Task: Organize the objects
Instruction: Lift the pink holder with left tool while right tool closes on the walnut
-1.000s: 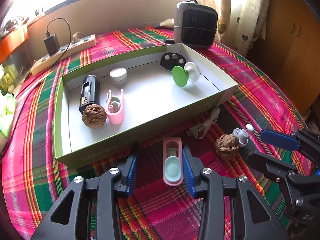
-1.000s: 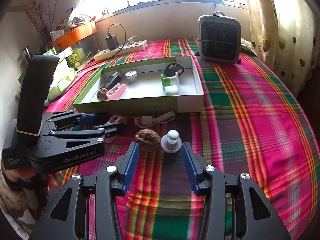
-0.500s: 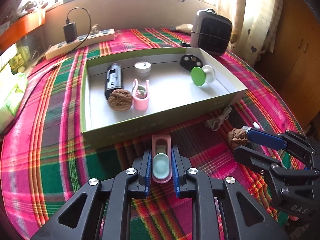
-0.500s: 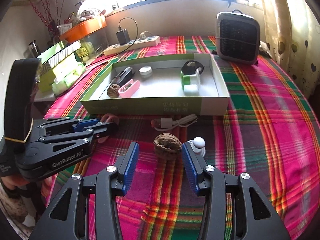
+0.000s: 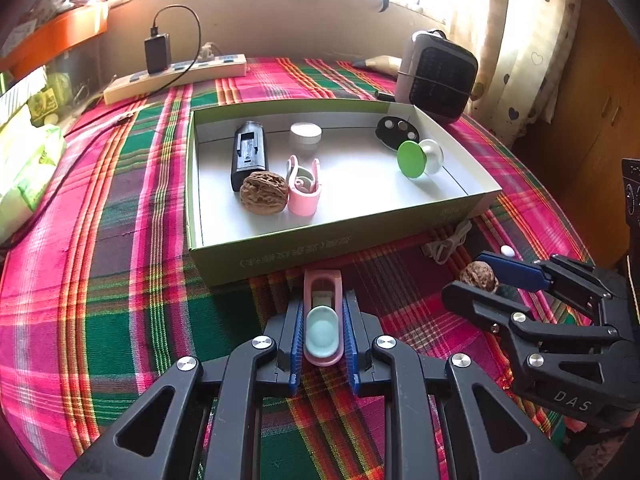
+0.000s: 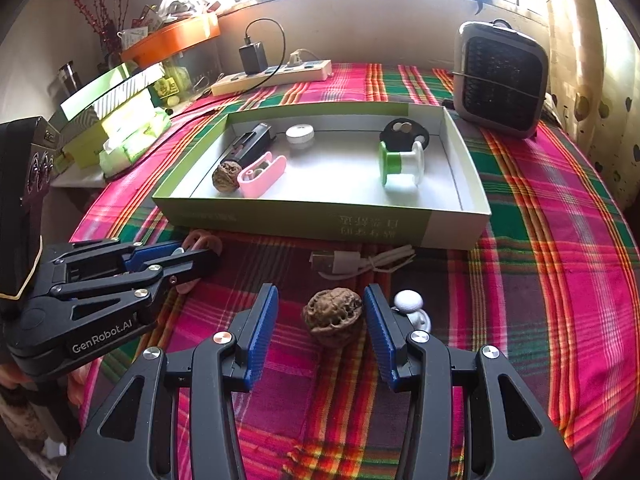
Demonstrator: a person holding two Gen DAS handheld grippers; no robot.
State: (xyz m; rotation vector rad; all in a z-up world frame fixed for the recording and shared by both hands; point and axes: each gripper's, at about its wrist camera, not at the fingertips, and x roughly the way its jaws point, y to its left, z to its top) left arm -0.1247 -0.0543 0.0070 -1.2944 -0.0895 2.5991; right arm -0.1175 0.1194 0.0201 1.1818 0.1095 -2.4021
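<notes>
Pink clip (image 5: 323, 322) sits on the counter before the box (image 5: 280, 254), pinched in my left hand-held gripper (image 5: 323, 330). My right hand-held gripper (image 6: 320, 322) brackets the walnut (image 6: 333, 315), jaws apart. Next, probably lift the clip into the box.

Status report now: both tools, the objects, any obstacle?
Left tool shut on pink clip, just outside box. Right tool open around walnut, not gripping. White knob beside right finger; cable lies ahead.

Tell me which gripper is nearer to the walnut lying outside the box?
Right. The right gripper has its open fingers on either side of the walnut; the left gripper is beside it, shut on the pink clip.
</notes>
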